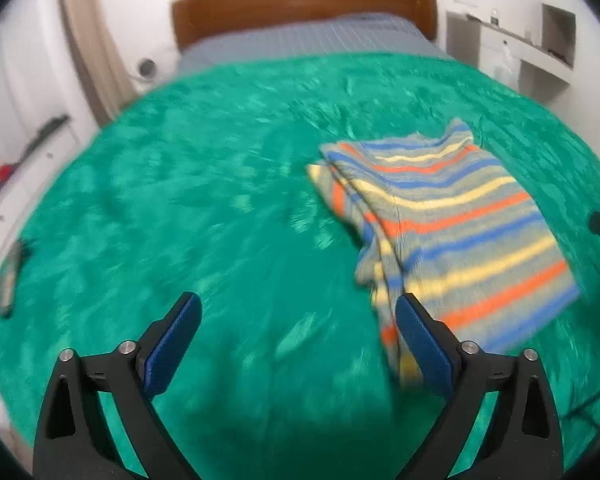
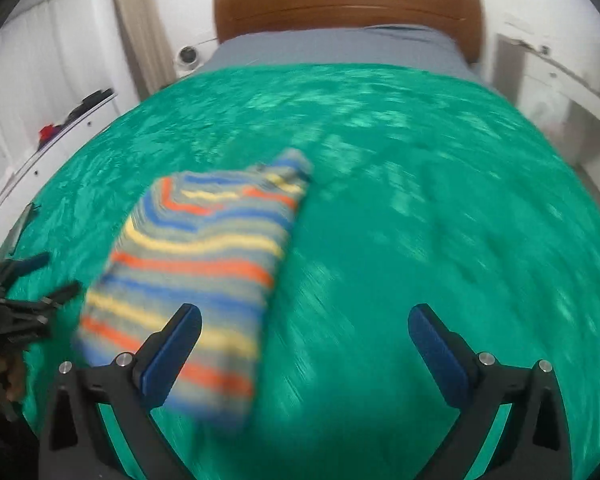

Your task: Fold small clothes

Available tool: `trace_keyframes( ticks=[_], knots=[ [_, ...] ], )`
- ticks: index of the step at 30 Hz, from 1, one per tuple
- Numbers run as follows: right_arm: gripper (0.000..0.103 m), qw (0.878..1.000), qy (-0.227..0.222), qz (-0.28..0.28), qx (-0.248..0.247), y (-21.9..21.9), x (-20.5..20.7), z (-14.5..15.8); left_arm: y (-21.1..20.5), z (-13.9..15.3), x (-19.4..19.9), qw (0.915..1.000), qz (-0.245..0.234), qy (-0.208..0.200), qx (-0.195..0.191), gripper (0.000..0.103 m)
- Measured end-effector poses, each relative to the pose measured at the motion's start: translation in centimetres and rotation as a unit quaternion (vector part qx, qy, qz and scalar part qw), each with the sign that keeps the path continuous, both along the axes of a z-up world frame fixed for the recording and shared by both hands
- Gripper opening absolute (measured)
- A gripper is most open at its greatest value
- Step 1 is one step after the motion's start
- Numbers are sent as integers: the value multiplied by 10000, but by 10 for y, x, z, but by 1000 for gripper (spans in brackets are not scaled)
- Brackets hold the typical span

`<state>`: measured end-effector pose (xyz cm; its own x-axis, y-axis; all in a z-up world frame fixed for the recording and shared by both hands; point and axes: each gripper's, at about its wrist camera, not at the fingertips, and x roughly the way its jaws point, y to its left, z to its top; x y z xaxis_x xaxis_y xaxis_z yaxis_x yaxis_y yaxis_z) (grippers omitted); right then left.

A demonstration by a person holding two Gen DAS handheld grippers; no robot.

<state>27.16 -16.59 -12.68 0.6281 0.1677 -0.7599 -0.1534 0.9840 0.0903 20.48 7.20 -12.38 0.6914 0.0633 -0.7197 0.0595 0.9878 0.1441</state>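
Green fuzzy blanket [image 1: 220,220] covered the bed, with a brown headboard [image 1: 300,4] at the far end and white walls all around. On the blanket lay the striped shirt [image 1: 452,232], folded into a long shape, with orange, yellow and blue stripes.

Both tools pointed down at the bed. The left tool [image 1: 298,344] stood wide open with nothing between its blue pads, and the shirt's near edge lay just beside its right pad. The right tool [image 2: 304,348] was wide open and empty too, with the shirt by its left pad.

Things could still go wrong from here, I think. The near end of the shirt looked bunchy, with loose layers at the edge. A tool that grabbed only the top layer could pull the fold open. The fuzzy blanket could also get pinched along with the shirt and lift with it. Both pictures were blurry, so a quick grab could miss the edge.

The left wrist view showed the stacked layers along the shirt's left edge and a wall shelf [image 1: 512,40] on the right. It showed only a dark bit of the other tool at its right rim. The right wrist view showed the left tool [image 2: 24,304] more fully at its left side, and the shirt's smooth right edge.
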Motion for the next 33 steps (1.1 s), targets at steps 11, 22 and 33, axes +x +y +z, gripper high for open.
trace_keyframes(
  ticks=[11, 22, 33],
  knots=[
    [102, 9990, -301, -169, -271, -21, -138, 63, -31, 84, -91, 9960, 338, -724, 402, 103],
    [102, 9976, -480, -196, -453, 4, -190, 103, -46, 112, -138, 9986, 30, -441, -290, 103],
    [102, 9968, -471, -88, -638, 26, -206, 118, -49, 113, -154, 9984, 8, -187, -540, 103]
  ],
)
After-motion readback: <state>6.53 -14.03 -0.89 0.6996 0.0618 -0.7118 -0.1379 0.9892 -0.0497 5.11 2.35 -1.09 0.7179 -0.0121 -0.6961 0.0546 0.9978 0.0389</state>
